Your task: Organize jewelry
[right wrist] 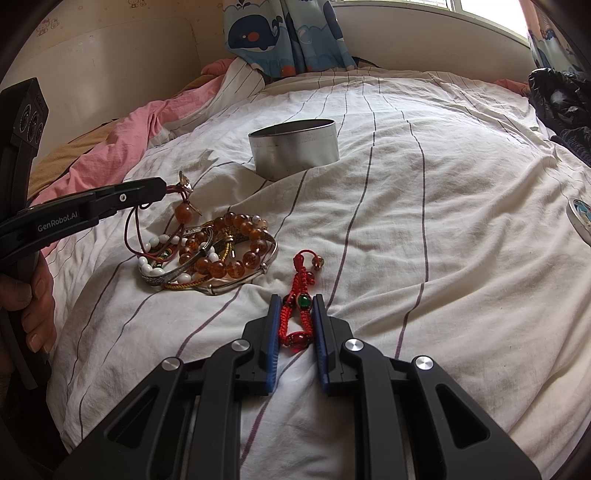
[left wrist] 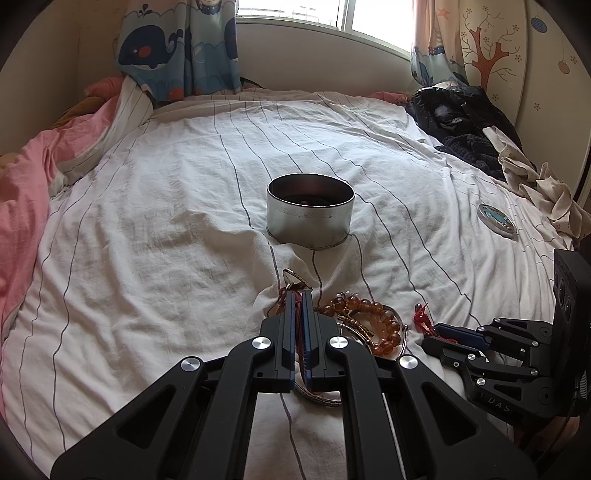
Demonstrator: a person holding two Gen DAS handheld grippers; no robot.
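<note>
Tin (right wrist: 293, 149): you have a round metal tin, open, upright on the striped sheet beyond the jewelry.
Bracelet pile (right wrist: 210, 254): your amber beads, white beads, silver bangles and cords lie tangled together.
Red bracelet (right wrist: 301, 306): knotted red cord with green and red beads, flat on the sheet, apart from your pile.
Lid (left wrist: 496, 218): flat, far right of your tin.

Daylit bedroom, sharp at centre, bent at the edges.

Daylight enters through the window (left wrist: 325, 16) at the far side, blown out to pure white there. It falls softly across the striped white sheet (left wrist: 166, 206), leaving faint grey shading in the creases and a dark interior in the open metal tin (left wrist: 309, 212). Both fisheye views curve strongly toward the borders, with black vignetted corners. Nothing is motion-blurred; the amber bead bracelet (right wrist: 236, 243) shows small glints.
</note>
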